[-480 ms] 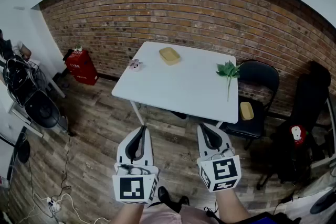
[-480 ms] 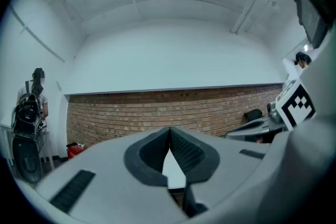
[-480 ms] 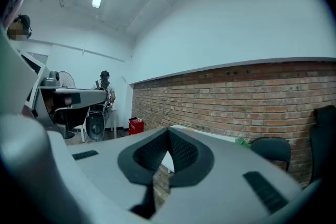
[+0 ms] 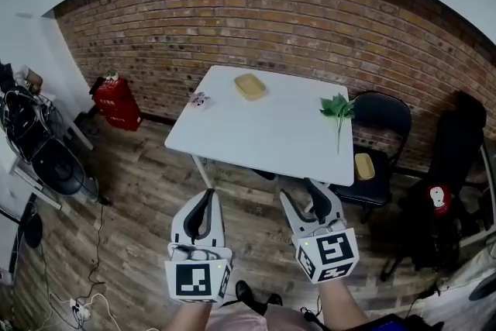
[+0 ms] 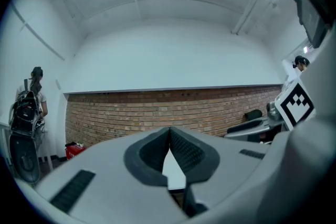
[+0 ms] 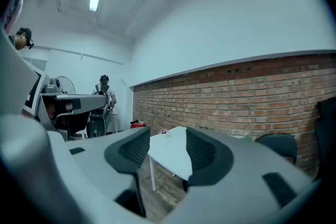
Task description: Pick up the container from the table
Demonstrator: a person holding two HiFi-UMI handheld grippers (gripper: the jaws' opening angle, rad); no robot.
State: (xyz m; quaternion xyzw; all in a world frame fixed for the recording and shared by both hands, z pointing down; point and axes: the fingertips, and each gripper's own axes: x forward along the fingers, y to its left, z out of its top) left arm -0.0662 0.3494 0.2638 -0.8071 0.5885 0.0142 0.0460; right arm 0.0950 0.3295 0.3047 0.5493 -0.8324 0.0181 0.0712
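A shallow yellow container (image 4: 250,85) lies near the far edge of the white table (image 4: 263,136), well ahead of both grippers. My left gripper (image 4: 208,196) hangs over the wooden floor short of the table's near edge. Its fingertips (image 5: 169,131) meet with nothing between them. To its right, at about the same distance from the table, my right gripper (image 4: 303,194) stands open and empty. Between the right gripper's fingers (image 6: 210,152) the table (image 6: 170,152) shows some way off. The container does not show in either gripper view.
On the table also lie a green leafy sprig (image 4: 338,106) and a small pink thing (image 4: 199,98). A black folding chair (image 4: 381,120) at the table's right carries a second yellow container (image 4: 364,163). A red case (image 4: 118,100) stands by the brick wall; equipment (image 4: 43,147) stands left.
My right gripper's jaws have spread from shut to open. The left gripper stays shut and in place.
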